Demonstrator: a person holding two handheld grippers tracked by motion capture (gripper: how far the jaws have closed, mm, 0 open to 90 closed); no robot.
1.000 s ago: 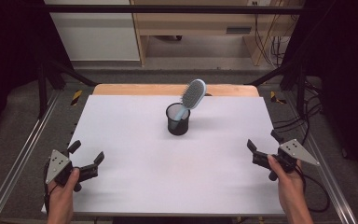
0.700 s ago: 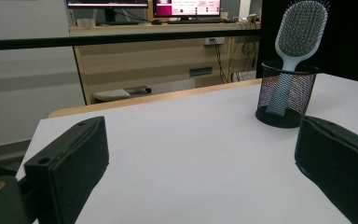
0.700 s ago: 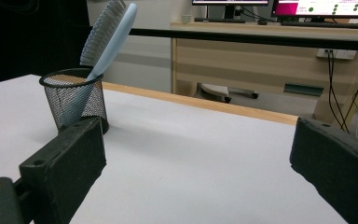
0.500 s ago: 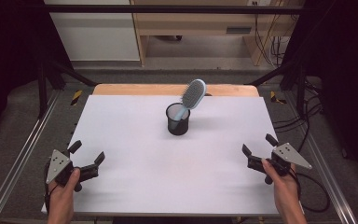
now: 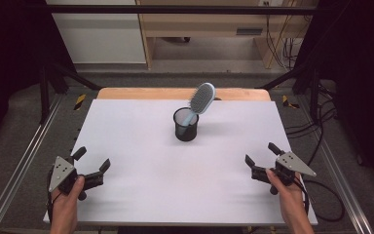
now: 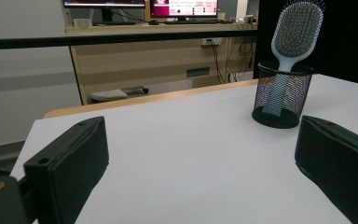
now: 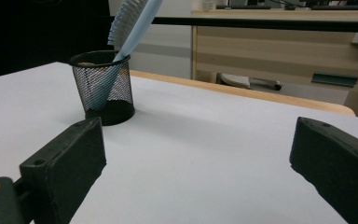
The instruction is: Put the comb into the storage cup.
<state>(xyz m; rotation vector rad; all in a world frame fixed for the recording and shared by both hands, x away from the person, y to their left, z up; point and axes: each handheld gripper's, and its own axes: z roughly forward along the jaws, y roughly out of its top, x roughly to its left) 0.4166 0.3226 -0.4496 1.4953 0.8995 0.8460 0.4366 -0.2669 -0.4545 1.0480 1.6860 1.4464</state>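
Observation:
A black mesh cup stands upright at the middle back of the white table. A light blue hairbrush leans in it, handle down, head tilted to the right. The cup and brush sit far off to the right in the left gripper view. From the right gripper the cup and brush lie ahead to the left. My left gripper rests open near the front left corner. My right gripper is open near the front right edge. Nothing lies between either pair of jaws.
A wooden strip edges the table's far side. Metal rails run along both sides of the table. Cables trail off the right gripper. Beyond the table stand a wooden desk and monitors.
My right gripper has shifted a little left and toward the front of the table. The left gripper, cup and brush have stayed put.

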